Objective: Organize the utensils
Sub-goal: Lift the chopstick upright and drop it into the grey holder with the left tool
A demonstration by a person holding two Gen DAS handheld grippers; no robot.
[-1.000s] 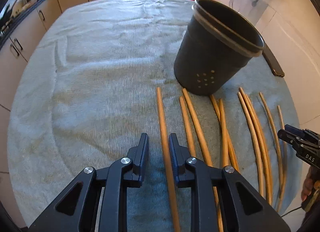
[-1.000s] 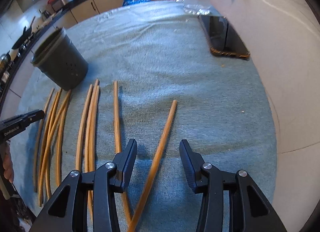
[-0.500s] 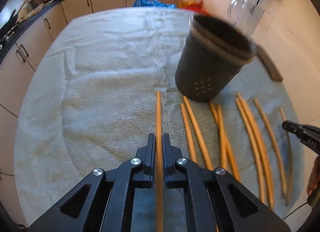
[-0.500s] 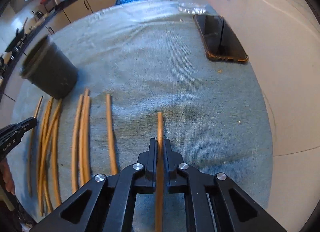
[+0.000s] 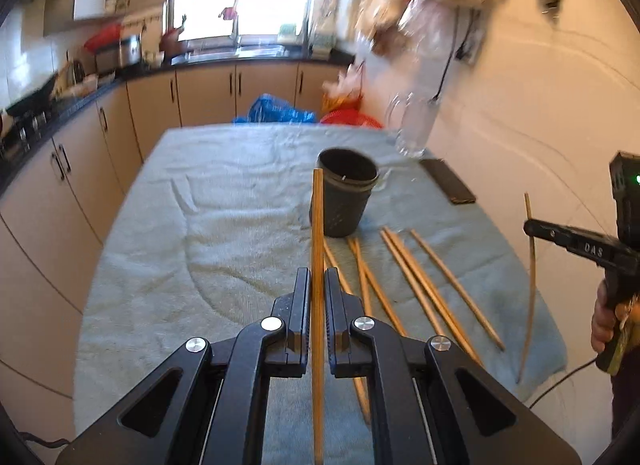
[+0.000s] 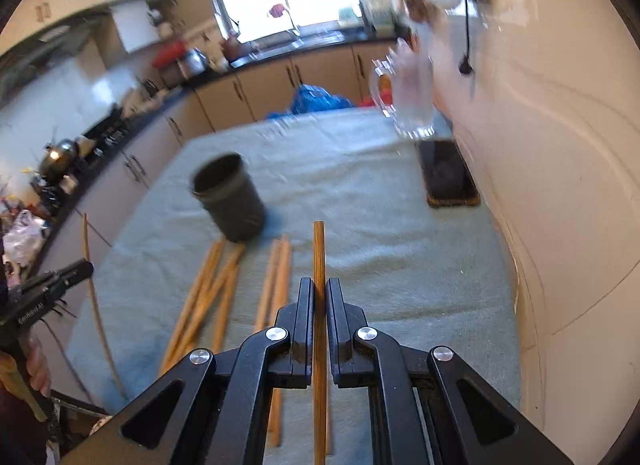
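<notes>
My left gripper (image 5: pixel 317 285) is shut on a wooden chopstick (image 5: pixel 317 233) and holds it lifted above the table, its tip level with the dark utensil cup (image 5: pixel 344 201). My right gripper (image 6: pixel 319 293) is shut on another chopstick (image 6: pixel 319 253), also lifted. The cup (image 6: pixel 230 199) stands upright on the grey-blue towel (image 6: pixel 360 201). Several loose chopsticks (image 5: pixel 416 281) lie on the towel in front of the cup; they also show in the right wrist view (image 6: pixel 212 297). Each gripper with its raised stick shows at the edge of the other's view, the right (image 5: pixel 532 227) and the left (image 6: pixel 86 267).
A black phone (image 6: pixel 448 177) lies near the wall at the right, with a glass jug (image 6: pixel 412 105) behind it. The white wall (image 6: pixel 560 145) runs along the table's right side. Kitchen cabinets (image 5: pixel 208 93) and a counter stand beyond the far and left edges.
Both grippers closed on a chopstick each, then lifted them off the towel and tilted up, so the views now take in the kitchen.
</notes>
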